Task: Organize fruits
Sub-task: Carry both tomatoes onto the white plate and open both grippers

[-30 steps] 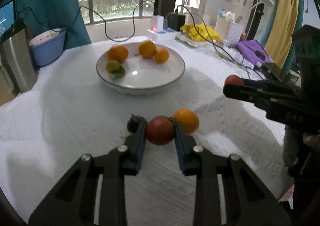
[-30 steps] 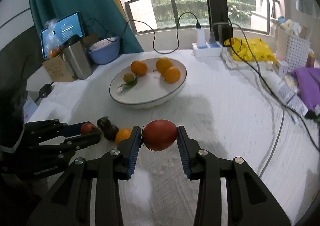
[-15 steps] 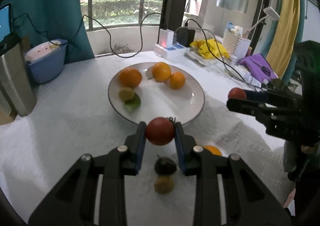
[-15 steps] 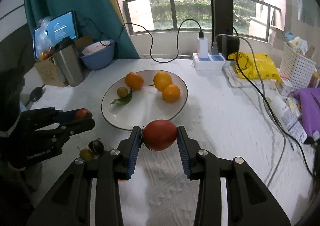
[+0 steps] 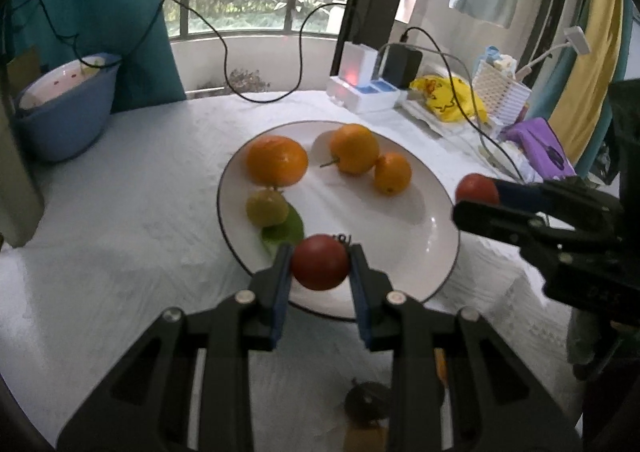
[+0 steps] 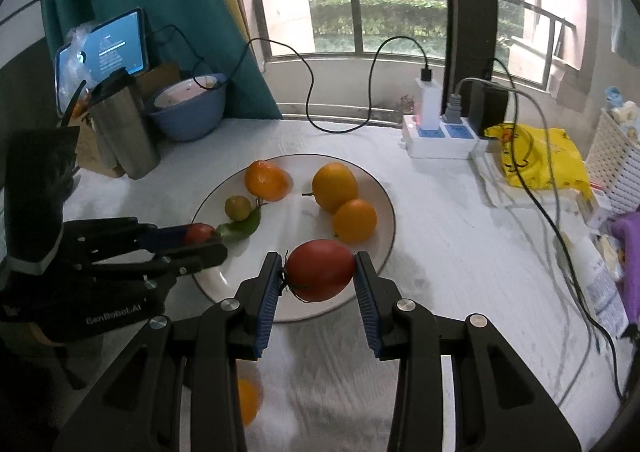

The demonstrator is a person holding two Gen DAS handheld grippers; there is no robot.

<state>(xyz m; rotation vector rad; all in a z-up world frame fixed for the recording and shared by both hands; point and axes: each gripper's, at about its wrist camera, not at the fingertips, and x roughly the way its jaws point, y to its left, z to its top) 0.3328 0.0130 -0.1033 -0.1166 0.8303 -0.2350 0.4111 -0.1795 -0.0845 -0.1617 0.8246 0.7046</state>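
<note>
A white plate [image 5: 400, 236] on the white cloth holds three oranges [image 5: 277, 160] and a small yellow-green fruit [image 5: 266, 207] with a leaf. My left gripper [image 5: 320, 264] is shut on a small red tomato [image 5: 320, 272] above the plate's near rim. In the right wrist view my right gripper [image 6: 320, 268] is shut on a larger red tomato [image 6: 322, 276], also over the near rim of the plate [image 6: 384, 192]. Each gripper shows in the other's view: the right gripper [image 5: 476, 198] at the plate's right, the left gripper [image 6: 200, 242] at its left.
A dark fruit [image 5: 366, 398] and an orange [image 6: 248, 400] lie on the cloth below the fingers. A blue bowl [image 5: 64, 112] and steel canister [image 6: 124, 124] stand at the left. A power strip [image 6: 436, 136] with cables, a yellow bag [image 6: 536, 156] and a white basket [image 6: 616, 168] are at the back right.
Both grippers have moved forward from the loose fruit on the cloth to the plate's near rim, each still holding its tomato. The loose fruits now lie beneath the fingers.
</note>
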